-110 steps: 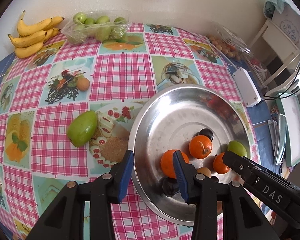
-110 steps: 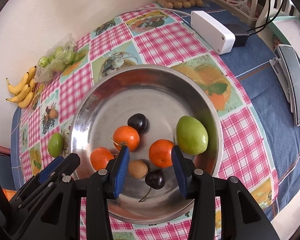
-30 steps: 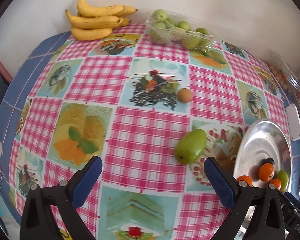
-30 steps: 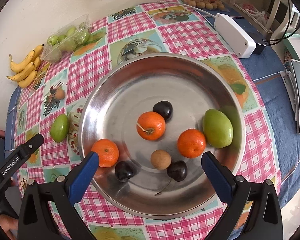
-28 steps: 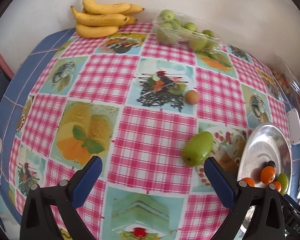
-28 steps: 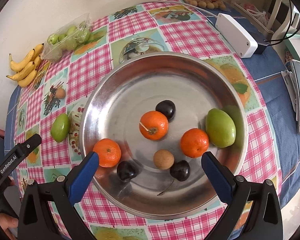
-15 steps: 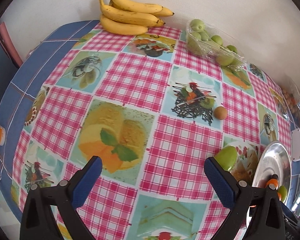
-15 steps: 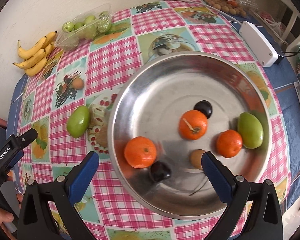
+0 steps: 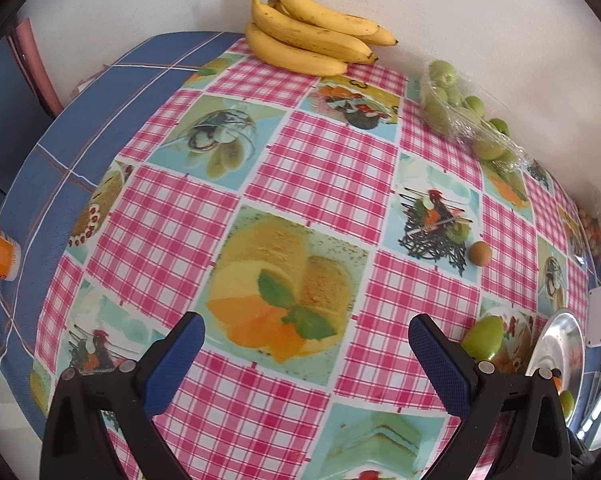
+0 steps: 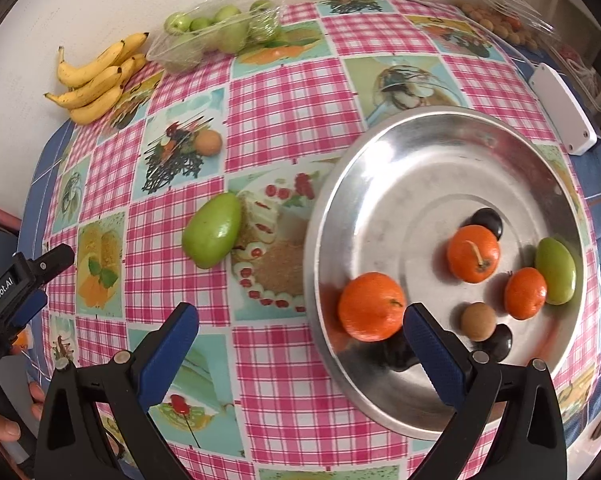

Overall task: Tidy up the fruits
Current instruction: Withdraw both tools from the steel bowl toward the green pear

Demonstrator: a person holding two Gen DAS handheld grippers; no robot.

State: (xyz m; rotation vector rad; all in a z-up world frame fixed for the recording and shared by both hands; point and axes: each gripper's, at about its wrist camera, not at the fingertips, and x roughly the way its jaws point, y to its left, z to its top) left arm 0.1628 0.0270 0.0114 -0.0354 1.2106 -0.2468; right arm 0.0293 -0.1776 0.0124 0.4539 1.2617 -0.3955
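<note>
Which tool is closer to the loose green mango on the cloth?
Probably right, though close. The right tool hangs open just short of the green mango; the left tool is open too, with it beyond its right finger.

The left gripper (image 9: 306, 356) hangs with its jaws spread wide and nothing between them. The right gripper (image 10: 300, 344) is equally wide apart and empty. In the right wrist view the left gripper sits at nine o'clock, a hand (image 10: 4, 420) gripping its handle at eight o'clock
</note>
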